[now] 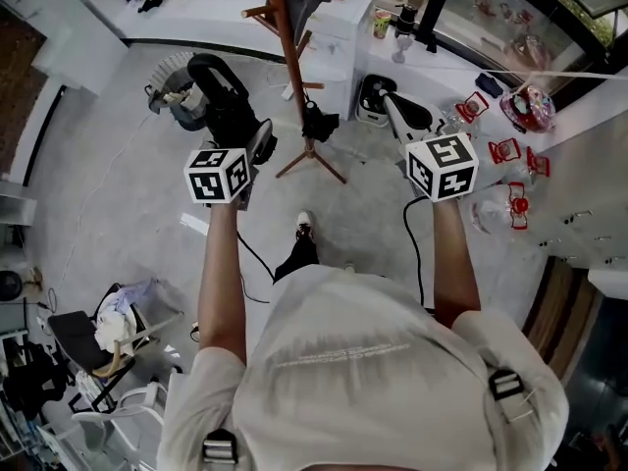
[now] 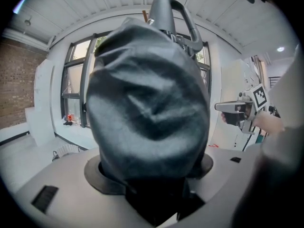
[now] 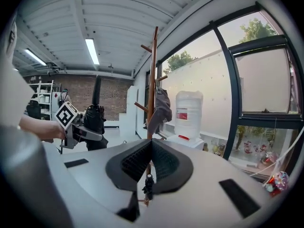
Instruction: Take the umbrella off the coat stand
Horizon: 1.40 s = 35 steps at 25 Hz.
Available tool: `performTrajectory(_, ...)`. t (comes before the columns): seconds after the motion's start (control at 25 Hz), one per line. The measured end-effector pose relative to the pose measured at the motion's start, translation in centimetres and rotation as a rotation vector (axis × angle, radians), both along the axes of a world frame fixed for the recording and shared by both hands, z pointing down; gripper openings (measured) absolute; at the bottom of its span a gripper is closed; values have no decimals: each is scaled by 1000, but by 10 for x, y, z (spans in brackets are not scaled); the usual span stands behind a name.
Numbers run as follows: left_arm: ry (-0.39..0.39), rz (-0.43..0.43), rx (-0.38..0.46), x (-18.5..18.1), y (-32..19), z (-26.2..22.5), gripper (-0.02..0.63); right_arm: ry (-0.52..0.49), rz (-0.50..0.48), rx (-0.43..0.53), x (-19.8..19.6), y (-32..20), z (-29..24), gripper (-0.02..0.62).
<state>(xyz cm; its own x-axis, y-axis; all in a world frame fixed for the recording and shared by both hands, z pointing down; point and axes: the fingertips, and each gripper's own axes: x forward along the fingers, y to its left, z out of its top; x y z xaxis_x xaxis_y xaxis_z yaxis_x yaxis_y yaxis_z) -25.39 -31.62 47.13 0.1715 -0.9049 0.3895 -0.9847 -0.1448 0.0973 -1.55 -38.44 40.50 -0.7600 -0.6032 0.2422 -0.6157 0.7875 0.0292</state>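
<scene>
My left gripper (image 1: 247, 133) is shut on a black folded umbrella (image 1: 214, 88), held off the wooden coat stand (image 1: 294, 67) and to its left. In the left gripper view the umbrella (image 2: 147, 103) fills the middle, its grey loop handle (image 2: 173, 13) at the top. The coat stand (image 3: 153, 75) rises straight ahead in the right gripper view, with a grey garment (image 3: 161, 109) still hanging on it. My right gripper (image 1: 392, 104) is shut and empty, to the right of the stand; its pads (image 3: 164, 160) meet at the tips.
A water dispenser (image 3: 189, 113) stands by the window behind the stand. A white counter (image 1: 589, 116) on the right carries red items (image 1: 510, 150). A folding chair with clothes (image 1: 110, 334) sits at lower left. The person's shoe (image 1: 305, 226) is near the stand's feet.
</scene>
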Motion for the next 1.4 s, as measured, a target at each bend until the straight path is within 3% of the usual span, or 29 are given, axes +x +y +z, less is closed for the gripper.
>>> performTrajectory(0.36,-2,-81,28,16,90,-15,318,38,-90,96,15,58,-24,17)
performTrajectory(0.72,-16,-106,18,43,138,-19,318,31,-112,136,37,90,-36,17)
performTrajectory(1.4,-64,-100,62,51,154,-50,318,37,-103,183,41,96,-47,17)
